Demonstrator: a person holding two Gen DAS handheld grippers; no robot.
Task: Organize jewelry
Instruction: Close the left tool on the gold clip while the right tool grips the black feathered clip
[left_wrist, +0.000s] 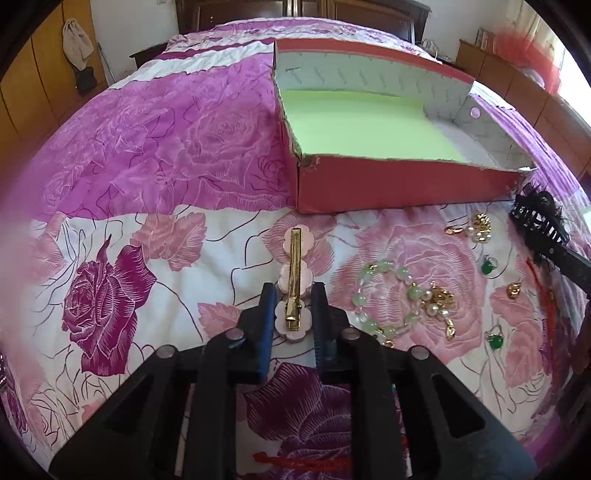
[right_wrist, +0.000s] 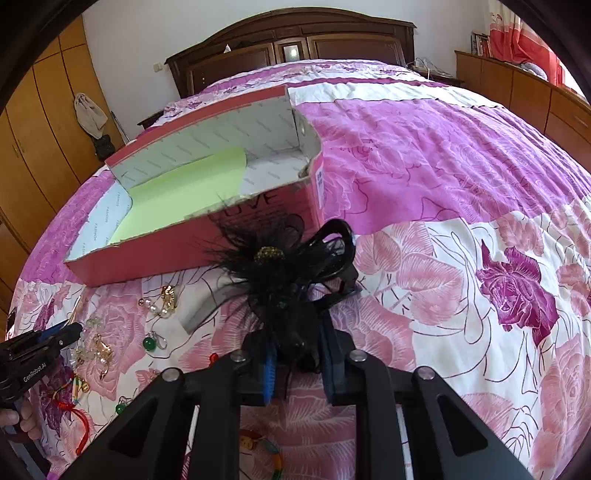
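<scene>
My left gripper (left_wrist: 293, 301) is around the near end of a pink flower hair clip with a gold bar (left_wrist: 293, 266) lying on the bedspread; the fingers look closed on it. My right gripper (right_wrist: 297, 332) is shut on a black feathered hair claw (right_wrist: 280, 258), held just above the bed in front of the red box (right_wrist: 177, 243). The box (left_wrist: 399, 184) is open, with a light green sheet (left_wrist: 362, 125) on its floor. A green bead bracelet (left_wrist: 384, 299), gold earrings (left_wrist: 476, 225) and green pendants (left_wrist: 489, 266) lie to the right of the clip.
The floral bedspread (left_wrist: 147, 155) covers the whole bed. A red cord charm (right_wrist: 70, 406) lies at the near left in the right wrist view. A dark headboard (right_wrist: 295, 44) stands at the far end, wooden wardrobes (right_wrist: 44, 122) on the left.
</scene>
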